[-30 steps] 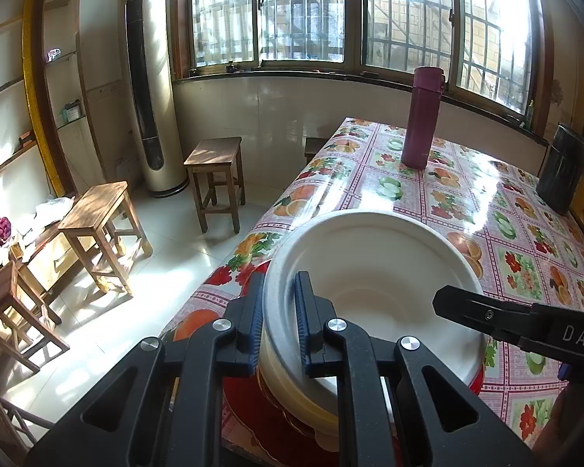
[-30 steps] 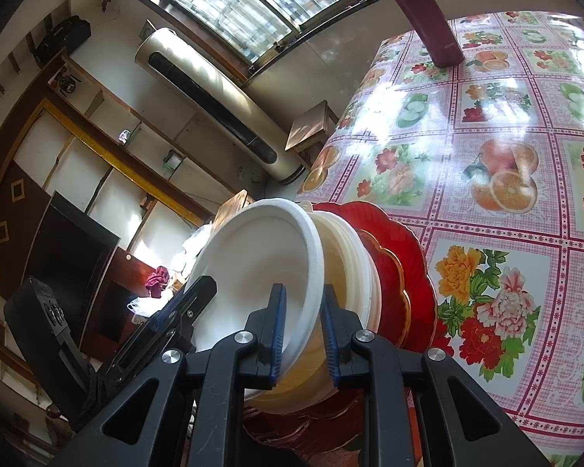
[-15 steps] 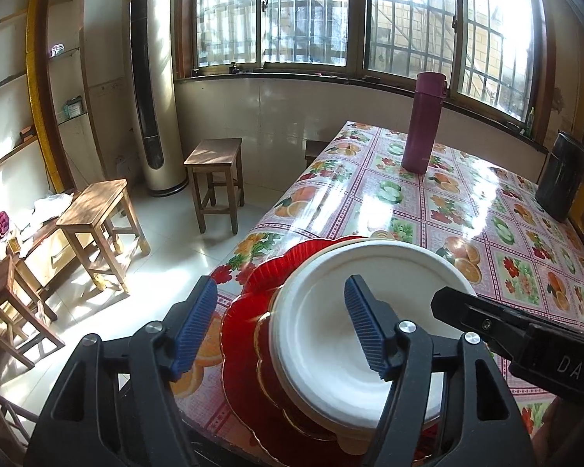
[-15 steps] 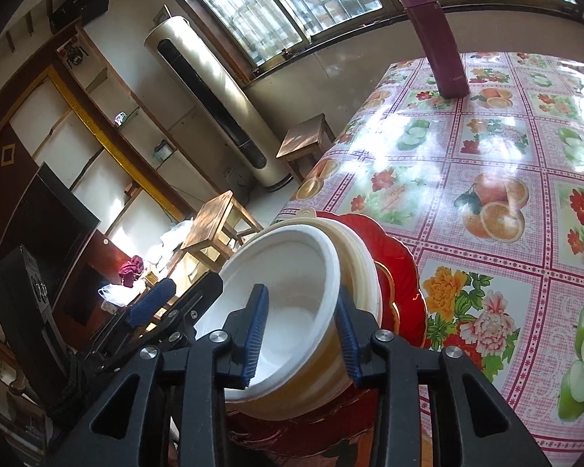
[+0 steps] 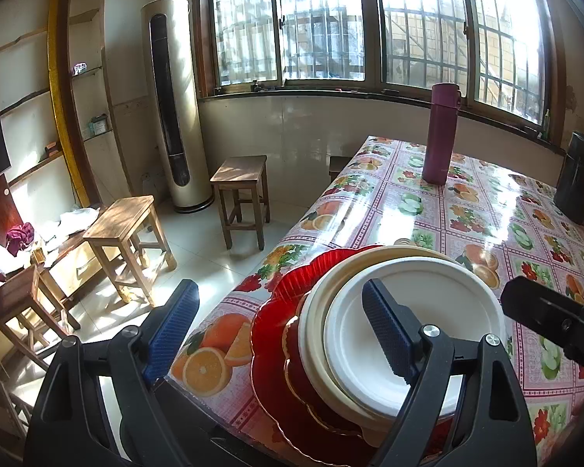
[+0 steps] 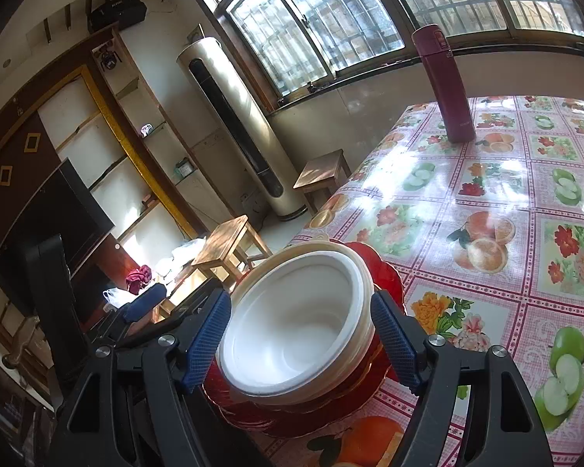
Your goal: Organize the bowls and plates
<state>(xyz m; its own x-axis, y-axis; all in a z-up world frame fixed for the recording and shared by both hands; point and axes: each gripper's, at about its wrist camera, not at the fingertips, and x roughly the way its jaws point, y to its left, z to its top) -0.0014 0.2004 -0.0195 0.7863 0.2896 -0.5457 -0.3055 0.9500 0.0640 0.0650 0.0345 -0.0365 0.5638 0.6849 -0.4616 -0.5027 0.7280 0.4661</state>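
Observation:
A white bowl [image 5: 428, 327] sits nested in a cream bowl [image 5: 315, 311] on stacked red plates [image 5: 276, 334] at the table's near corner. My left gripper [image 5: 280, 330] is opening wide. One of its pads hovers over the white bowl and the other hangs past the table edge; neither touches anything. From the right wrist, the white bowl [image 6: 299, 323] and cream bowl [image 6: 364, 272] stand between the jaws of my right gripper [image 6: 300, 344]. It is opening too, and its pads are just clear of the bowls' sides.
On the fruit-print tablecloth [image 5: 467, 210], a maroon flask [image 5: 440, 136] stands at the back and a black container [image 5: 576, 179] at the far right. Left of the table are wooden stools [image 5: 241, 190] and a tall air conditioner [image 5: 175, 109].
Both grippers were shut on the white bowl's rim and have opened wide. The tilted bowl has settled level into the stack. The right gripper has rolled toward upright.

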